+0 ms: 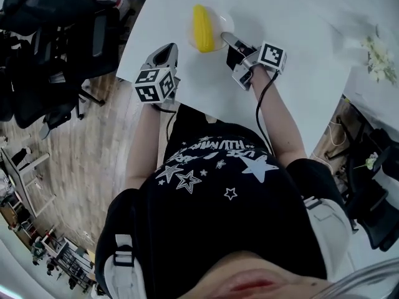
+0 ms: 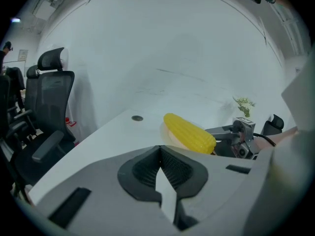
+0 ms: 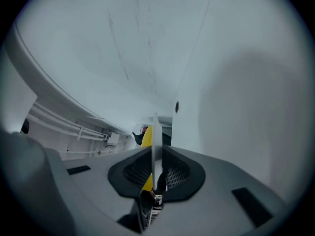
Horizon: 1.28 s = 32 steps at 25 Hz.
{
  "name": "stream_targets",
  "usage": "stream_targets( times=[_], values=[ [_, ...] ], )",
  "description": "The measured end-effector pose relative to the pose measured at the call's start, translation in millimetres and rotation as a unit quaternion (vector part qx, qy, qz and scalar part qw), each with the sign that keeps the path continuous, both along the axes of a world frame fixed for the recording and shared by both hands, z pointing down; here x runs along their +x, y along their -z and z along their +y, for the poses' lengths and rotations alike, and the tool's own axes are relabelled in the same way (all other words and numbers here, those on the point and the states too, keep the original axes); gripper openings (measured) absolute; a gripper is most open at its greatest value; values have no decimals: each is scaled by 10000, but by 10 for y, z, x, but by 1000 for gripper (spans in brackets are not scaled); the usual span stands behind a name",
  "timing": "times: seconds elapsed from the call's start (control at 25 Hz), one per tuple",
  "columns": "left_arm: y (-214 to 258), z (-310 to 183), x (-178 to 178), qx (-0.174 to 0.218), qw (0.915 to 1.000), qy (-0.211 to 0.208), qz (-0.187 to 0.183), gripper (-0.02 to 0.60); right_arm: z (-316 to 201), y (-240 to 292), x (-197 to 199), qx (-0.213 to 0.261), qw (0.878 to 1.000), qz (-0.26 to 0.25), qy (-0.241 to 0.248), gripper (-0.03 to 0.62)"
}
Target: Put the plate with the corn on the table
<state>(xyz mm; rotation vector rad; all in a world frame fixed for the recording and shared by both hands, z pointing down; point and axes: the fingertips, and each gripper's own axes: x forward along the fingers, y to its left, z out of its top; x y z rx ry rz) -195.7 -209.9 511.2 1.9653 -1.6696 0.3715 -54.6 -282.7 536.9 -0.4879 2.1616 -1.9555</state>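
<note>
Right gripper [image 1: 228, 40] pinches the plate [image 1: 225, 21] rim with corn [image 1: 203, 28] on it, left gripper [image 1: 167, 50] shut empty nearby, white desk [image 1: 293, 80], office chairs [image 1: 65, 48] on wood floor [image 1: 93, 154].

Bright, flat, diffuse light; matte white tabletop [image 1: 293, 73] near blown out, broad soft grey shadow across it in right gripper view. Gripper views fisheye, black vignetted corners (strong edge bending). Thin white plate [image 3: 154, 132] edge-on, soft-focus, cool cast.

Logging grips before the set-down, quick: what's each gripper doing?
Left gripper: shut, empty.
Right gripper: shut on the rim of the plate that carries the corn.
</note>
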Motion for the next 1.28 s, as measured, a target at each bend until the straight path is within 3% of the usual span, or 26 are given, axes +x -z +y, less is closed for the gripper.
stream_targets(
  times=[0.68,1.28],
  values=[
    [-186,-882,-289,-127,9913,-1309,70,6,-265,-271,-232,-140,9909,300,-1307,41],
    [-455,-1312,-388,-327,9842,-1739,112,6,-554,-596,-413,-562,9776,444,-1978,41]
  ],
)
